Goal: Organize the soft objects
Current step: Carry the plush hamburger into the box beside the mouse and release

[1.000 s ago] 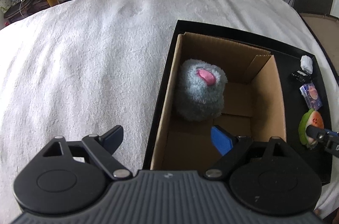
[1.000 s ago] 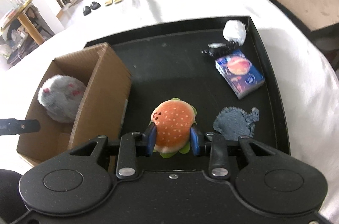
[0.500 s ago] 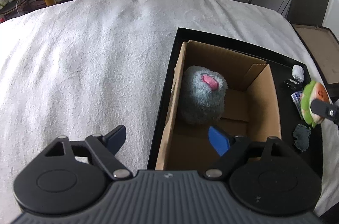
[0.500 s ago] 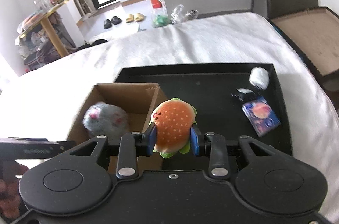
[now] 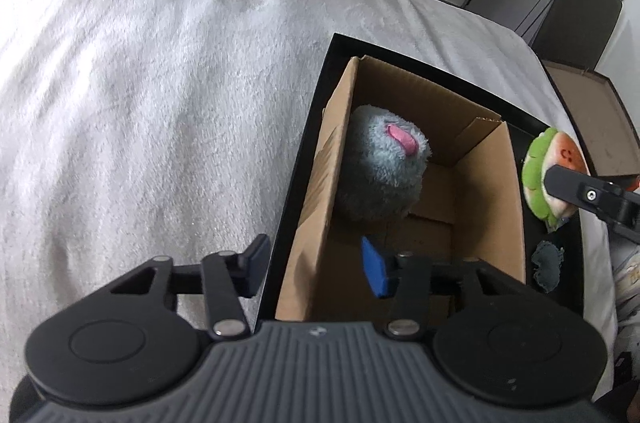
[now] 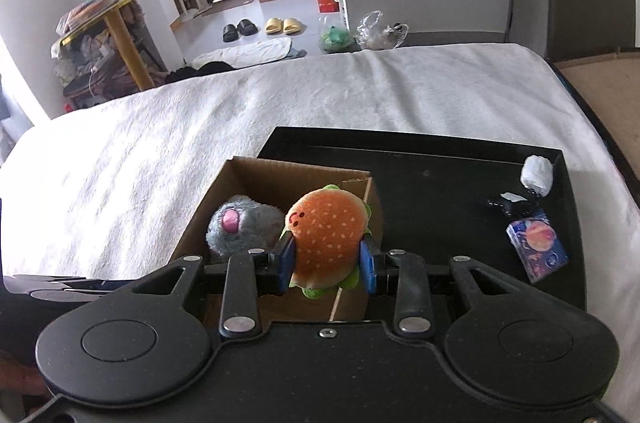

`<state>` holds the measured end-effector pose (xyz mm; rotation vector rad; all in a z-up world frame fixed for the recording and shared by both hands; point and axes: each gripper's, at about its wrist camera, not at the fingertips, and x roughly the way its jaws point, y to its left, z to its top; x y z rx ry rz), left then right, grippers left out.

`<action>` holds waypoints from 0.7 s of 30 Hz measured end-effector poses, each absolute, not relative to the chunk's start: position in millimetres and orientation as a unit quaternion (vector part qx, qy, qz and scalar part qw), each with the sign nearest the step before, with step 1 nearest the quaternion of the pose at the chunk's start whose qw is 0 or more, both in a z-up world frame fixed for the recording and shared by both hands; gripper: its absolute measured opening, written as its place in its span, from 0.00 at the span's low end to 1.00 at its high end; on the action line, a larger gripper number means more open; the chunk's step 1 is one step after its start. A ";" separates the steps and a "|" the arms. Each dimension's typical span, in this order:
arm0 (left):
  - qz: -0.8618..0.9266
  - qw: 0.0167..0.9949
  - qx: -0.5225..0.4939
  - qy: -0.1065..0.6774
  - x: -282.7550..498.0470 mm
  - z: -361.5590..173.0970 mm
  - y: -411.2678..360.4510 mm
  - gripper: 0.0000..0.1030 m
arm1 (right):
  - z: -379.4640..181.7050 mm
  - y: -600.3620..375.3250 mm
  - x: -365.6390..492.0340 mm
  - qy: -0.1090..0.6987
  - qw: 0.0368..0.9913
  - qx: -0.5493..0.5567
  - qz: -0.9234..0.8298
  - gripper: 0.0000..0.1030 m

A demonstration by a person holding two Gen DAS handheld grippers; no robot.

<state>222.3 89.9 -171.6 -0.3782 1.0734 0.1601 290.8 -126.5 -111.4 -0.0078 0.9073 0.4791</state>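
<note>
My right gripper [image 6: 327, 259] is shut on a plush hamburger [image 6: 328, 231] and holds it in the air over the right wall of an open cardboard box [image 6: 256, 171]; the hamburger also shows at the right of the left wrist view [image 5: 550, 167]. A grey fluffy plush with a pink patch [image 5: 380, 171] lies inside the box [image 5: 332, 159], also seen in the right wrist view [image 6: 240, 227]. My left gripper [image 5: 316, 263] is open and empty, straddling the box's left wall near its front end.
The box stands on a black tray [image 6: 440, 167] on a white-covered bed [image 5: 160, 83]. On the tray lie a small blue packet [image 6: 538, 245], a white wad [image 6: 538, 173], a dark clip [image 6: 514, 203] and a grey-blue cloth scrap [image 5: 548, 263].
My right gripper has lifted the hamburger off the tray and carried it left, up over the box's right wall. My left gripper has stayed open at the box's front.
</note>
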 end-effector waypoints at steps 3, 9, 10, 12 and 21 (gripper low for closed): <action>0.074 0.837 -0.191 0.508 222.1 -175.2 93.4 0.36 | -113.9 -118.2 292.2 0.436 0.871 -0.015 0.228 0.32; 0.071 0.827 -0.214 0.515 223.1 -183.3 100.1 0.15 | -118.6 -102.7 298.6 0.437 0.870 -0.036 0.226 0.32; 0.071 0.826 -0.218 0.515 223.0 -183.8 101.5 0.14 | -119.1 -100.4 300.7 0.436 0.870 -0.040 0.225 0.32; 0.071 0.826 -0.219 0.515 223.4 -183.7 102.4 0.14 | -120.0 -94.4 304.3 0.433 0.872 -0.051 0.222 0.32; 0.067 0.822 -0.224 0.519 225.6 -183.1 103.9 0.14 | -127.9 -76.3 315.9 0.422 0.878 -0.082 0.212 0.43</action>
